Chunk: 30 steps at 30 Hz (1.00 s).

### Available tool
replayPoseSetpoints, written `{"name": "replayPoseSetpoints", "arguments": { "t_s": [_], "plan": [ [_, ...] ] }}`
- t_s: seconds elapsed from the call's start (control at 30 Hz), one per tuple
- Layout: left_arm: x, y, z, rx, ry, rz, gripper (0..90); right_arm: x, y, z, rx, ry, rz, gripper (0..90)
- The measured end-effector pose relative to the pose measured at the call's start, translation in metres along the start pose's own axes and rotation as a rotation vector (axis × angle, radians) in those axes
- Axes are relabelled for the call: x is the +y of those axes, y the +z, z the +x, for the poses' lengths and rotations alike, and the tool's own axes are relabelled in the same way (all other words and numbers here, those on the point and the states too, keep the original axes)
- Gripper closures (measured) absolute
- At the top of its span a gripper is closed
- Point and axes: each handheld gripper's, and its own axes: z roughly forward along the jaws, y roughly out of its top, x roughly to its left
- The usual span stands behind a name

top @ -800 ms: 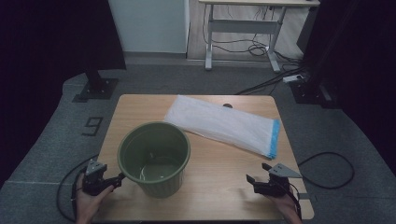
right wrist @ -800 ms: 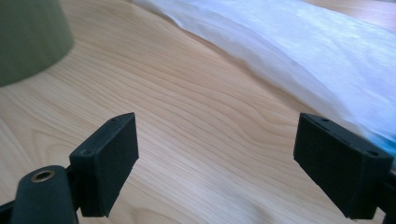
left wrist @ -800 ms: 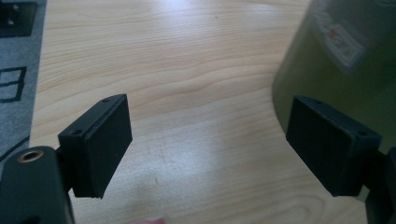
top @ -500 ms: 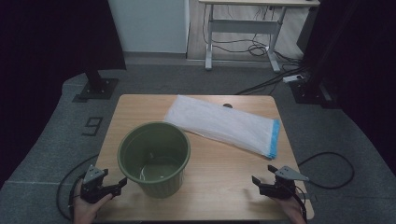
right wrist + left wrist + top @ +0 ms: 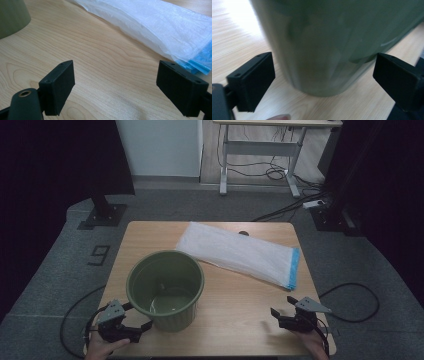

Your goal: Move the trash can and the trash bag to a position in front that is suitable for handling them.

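1. Grey carpet surrounds a light wooden table (image 5: 250, 320) on which a round, dark green plastic bucket (image 5: 166, 288) stands upright at front left.
2. Beside it, the left gripper (image 5: 139, 329) sits at the table's front-left edge, jaws spread wide and holding nothing; in the left gripper view the bucket's wall (image 5: 324, 50) rises close between them, with no contact visible.
3. At front right, the right gripper (image 5: 278, 316) has its jaws wide apart over bare wood, gripping nothing.
4. A flat white woven plastic sack with a blue end (image 5: 240, 252) lies across the far right, well apart from both grippers.
5. Both hands enter from the near edge, grippers pointing inward.
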Motion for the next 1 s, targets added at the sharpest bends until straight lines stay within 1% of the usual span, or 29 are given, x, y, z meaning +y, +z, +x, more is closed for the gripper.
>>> {"name": "replayPoseSetpoints", "arguments": {
  "t_s": [0.07,0.1,0.13,0.17,0.23,0.3,0.33,0.37,0.4,0.43,0.47,0.5,0.57,0.6,0.63,0.7,0.73,0.77,0.8,0.87,0.9,0.93,1.0],
  "plan": [
    [0.004,0.006,0.0,-0.018,0.012,0.002,3.3,0.002,0.003,0.0,0.014,0.002,-0.011,15.4],
    [0.007,0.01,0.0,-0.022,0.013,0.002,2.8,0.003,0.005,-0.001,0.019,-0.002,-0.009,15.4],
    [0.007,0.01,0.0,-0.022,0.013,0.002,3.0,0.004,0.007,-0.001,0.02,-0.005,-0.006,15.4],
    [0.01,0.014,0.001,-0.029,0.012,0.002,3.0,0.004,0.007,-0.001,0.02,-0.005,-0.006,15.4],
    [0.017,0.024,0.001,-0.044,0.012,0.001,3.3,0.006,0.013,-0.002,0.029,-0.001,-0.003,15.4],
    [0.026,0.036,0.001,-0.057,0.026,0.011,3.3,0.007,0.017,-0.001,0.02,-0.01,0.007,14.8],
    [0.026,0.036,0.001,-0.057,0.026,0.011,3.5,0.007,0.017,-0.001,0.02,-0.01,0.007,14.8],
    [0.031,0.043,0.001,-0.064,0.033,0.012,3.5,0.007,0.017,-0.001,0.005,-0.011,0.008,14.7],
    [0.035,0.049,0.001,-0.071,0.037,0.011,3.9,0.007,0.016,-0.001,-0.013,-0.01,0.003,14.6],
    [0.037,0.053,0.001,-0.074,0.037,0.01,3.9,0.007,0.014,-0.001,-0.015,-0.005,-0.004,14.6],
    [0.043,0.062,0.0,-0.079,0.04,0.009,4.0,0.006,0.01,-0.002,-0.018,0.006,-0.012,14.7],
    [0.043,0.062,0.0,-0.079,0.04,0.009,4.0,0.006,0.01,-0.002,-0.018,0.006,-0.012,14.7],
    [0.05,0.073,0.0,-0.08,0.043,0.006,4.1,0.004,0.007,-0.002,-0.015,0.014,-0.014,14.6],
    [0.057,0.083,-0.002,-0.073,0.048,0.007,4.4,0.003,0.004,-0.002,-0.011,0.012,-0.011,14.6],
    [0.057,0.083,-0.002,-0.073,0.048,0.007,4.6,0.003,0.004,-0.002,-0.011,0.012,-0.011,14.6],
    [0.063,0.091,-0.003,-0.068,0.056,0.009,5.0,0.002,0.002,-0.003,-0.005,0.006,-0.013,14.7],
    [0.068,0.098,-0.004,-0.071,0.055,0.011,5.7,0.002,0.0,-0.004,0.0,0.009,-0.019,14.7],
    [0.068,0.098,-0.004,-0.071,0.055,0.011,5.8,0.001,0.0,-0.004,0.002,0.012,-0.021,14.7],
    [0.074,0.106,-0.005,-0.077,0.055,0.016,5.9,0.001,0.0,-0.005,0.006,0.017,-0.022,14.7],
    [0.08,0.112,-0.005,-0.077,0.057,0.026,6.0,0.001,0.0,-0.006,0.009,0.017,-0.019,14.7],
    [0.08,0.112,-0.005,-0.077,0.057,0.026,6.0,0.001,0.0,-0.006,0.009,0.017,-0.019,14.7],
    [0.085,0.118,-0.005,-0.077,0.058,0.034,6.1,0.001,-0.001,-0.005,0.013,0.012,-0.018,14.7],
    [0.088,0.123,-0.005,-0.077,0.054,0.039,6.1,0.001,-0.002,-0.004,0.014,0.009,-0.019,14.7]
  ]
}}
